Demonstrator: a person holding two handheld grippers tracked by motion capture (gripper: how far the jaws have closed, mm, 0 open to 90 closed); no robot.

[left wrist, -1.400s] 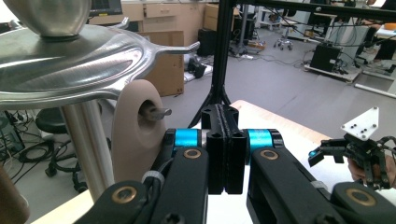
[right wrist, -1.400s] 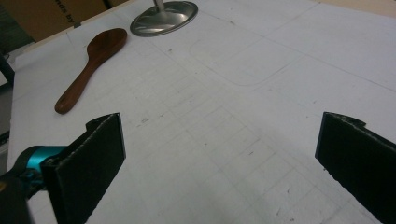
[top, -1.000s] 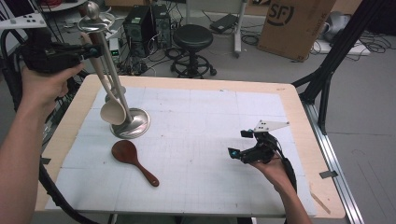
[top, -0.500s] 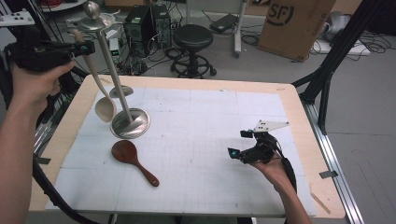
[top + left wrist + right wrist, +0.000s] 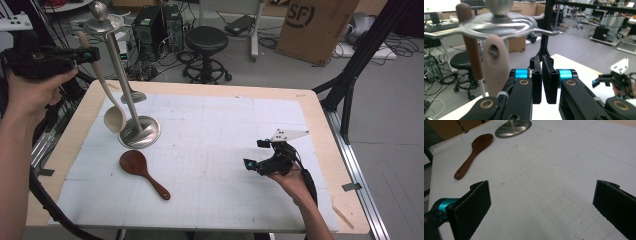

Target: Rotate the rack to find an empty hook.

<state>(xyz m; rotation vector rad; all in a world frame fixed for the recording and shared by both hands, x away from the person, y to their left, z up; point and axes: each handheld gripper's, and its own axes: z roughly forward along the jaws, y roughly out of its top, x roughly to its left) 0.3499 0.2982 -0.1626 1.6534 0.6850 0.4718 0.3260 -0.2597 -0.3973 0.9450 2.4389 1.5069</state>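
A metal stand (image 5: 142, 134) with a round base rises at the table's back left, and its hooked top (image 5: 499, 22) is close in the left gripper view. A beige spoon (image 5: 113, 119) hangs from a hook by the hole in its handle (image 5: 495, 72). Beside it hangs a brown-handled metal ladle (image 5: 471, 45). My left gripper (image 5: 94, 54) is held high next to the beige handle, with its jaws (image 5: 541, 60) shut on nothing. A dark wooden spoon (image 5: 142, 170) lies on the mat in front of the stand. My right gripper (image 5: 254, 153) rests open low over the right of the mat.
A white gridded mat (image 5: 225, 150) covers the wooden table (image 5: 320, 115). Behind the table stand a black stool (image 5: 207, 42), computer towers (image 5: 150, 25) and a cardboard box (image 5: 315, 25). In the right gripper view the wooden spoon (image 5: 474, 152) and stand base (image 5: 514, 128) lie ahead.
My left hand drew back to the left and then returned toward the stand top. The beige spoon's bowl swung slightly with it. The right gripper has stayed put.
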